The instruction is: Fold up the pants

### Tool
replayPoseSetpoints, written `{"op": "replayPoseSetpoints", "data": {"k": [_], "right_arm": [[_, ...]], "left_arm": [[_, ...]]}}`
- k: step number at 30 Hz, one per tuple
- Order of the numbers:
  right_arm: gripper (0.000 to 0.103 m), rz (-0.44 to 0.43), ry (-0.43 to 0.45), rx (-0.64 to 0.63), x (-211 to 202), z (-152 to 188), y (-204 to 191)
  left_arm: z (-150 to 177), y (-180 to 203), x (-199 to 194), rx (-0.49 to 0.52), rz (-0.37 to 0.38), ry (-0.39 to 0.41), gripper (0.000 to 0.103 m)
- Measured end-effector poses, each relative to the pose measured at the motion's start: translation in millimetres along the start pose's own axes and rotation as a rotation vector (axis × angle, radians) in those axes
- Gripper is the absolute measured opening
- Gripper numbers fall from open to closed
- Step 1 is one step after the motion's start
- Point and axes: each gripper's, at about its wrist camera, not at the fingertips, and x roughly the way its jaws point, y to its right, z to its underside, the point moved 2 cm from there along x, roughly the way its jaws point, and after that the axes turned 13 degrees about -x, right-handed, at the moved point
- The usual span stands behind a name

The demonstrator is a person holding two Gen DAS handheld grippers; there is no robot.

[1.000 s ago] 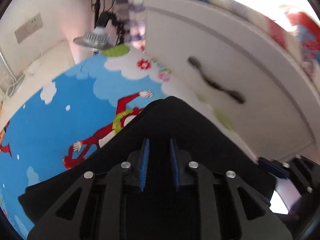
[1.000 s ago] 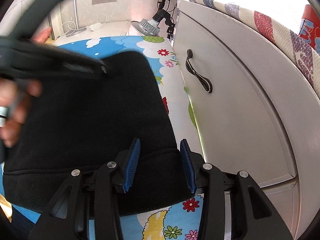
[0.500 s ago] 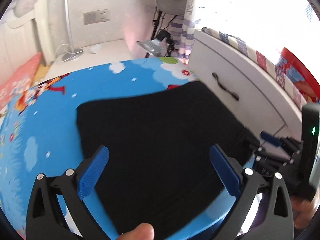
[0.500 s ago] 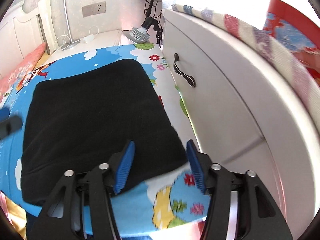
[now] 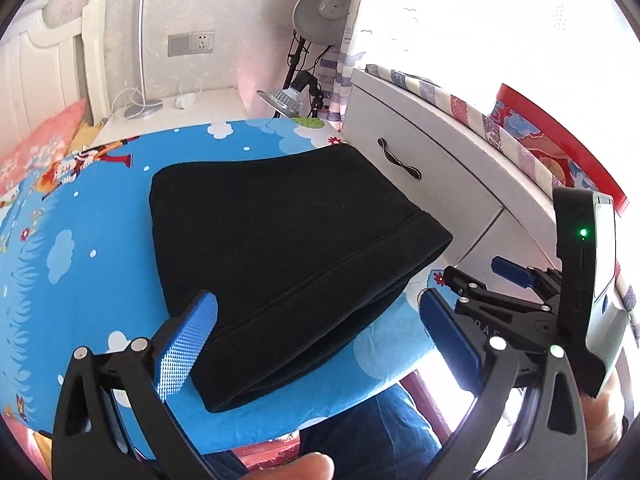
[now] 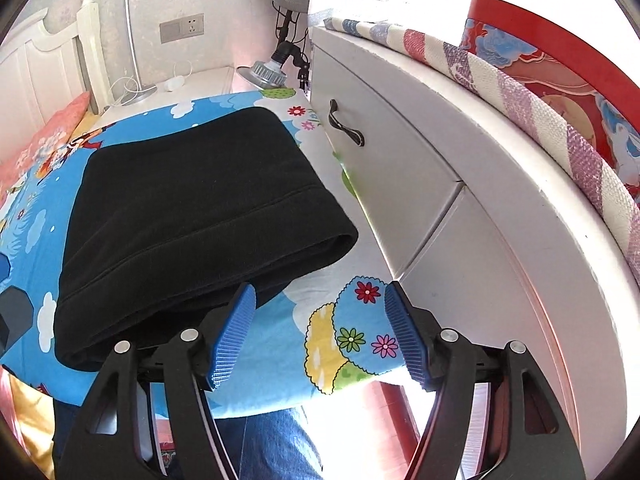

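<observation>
The black pants (image 5: pixel 280 248) lie folded in a thick rectangle on the blue cartoon bedsheet (image 5: pixel 80 240), hemmed edge toward me. My left gripper (image 5: pixel 318 298) hovers above their near edge, open wide and holding nothing. To its right is my right gripper (image 5: pixel 480 276), clear of the cloth. In the right wrist view the pants (image 6: pixel 192 200) sit left of centre. The right gripper (image 6: pixel 319 298) hangs over the flowered corner of the sheet (image 6: pixel 352 332), its jaws opening. Nothing is between them, and its left pad sits just beside the pants' near corner.
A white drawer cabinet (image 5: pixel 420 168) with a dark handle (image 5: pixel 400 162) stands close along the right of the bed. At the back are a nightstand (image 5: pixel 180 112), a silver lamp head (image 5: pixel 280 100) and a fan (image 5: pixel 324 12). A person's jeans (image 6: pixel 272 440) show below the bed's edge.
Both grippers let go of the pants and drew back toward me. The left jaws went from nearly shut to wide open, the right jaws widened. The pants now lie flat.
</observation>
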Motion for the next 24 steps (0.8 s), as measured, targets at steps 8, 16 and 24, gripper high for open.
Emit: {"op": "replayPoseSetpoints", "data": {"k": [8, 16, 24], "right_arm": [[0.065, 0.002, -0.012, 0.008, 12.8, -3.3, 1.3], [0.065, -0.012, -0.014, 0.012, 8.3, 0.0, -0.2], [0.065, -0.01, 0.0, 0.015, 1.5, -0.2, 1.7]], "left_arm": [[6.4, -20.5, 19.4, -0.03, -0.105, -0.041, 0.101], [3.7, -21.3, 17.0, -0.04, -0.106, -0.035, 0.101], [0.5, -15.0, 12.2, -0.032, -0.095, -0.026, 0.101]]}}
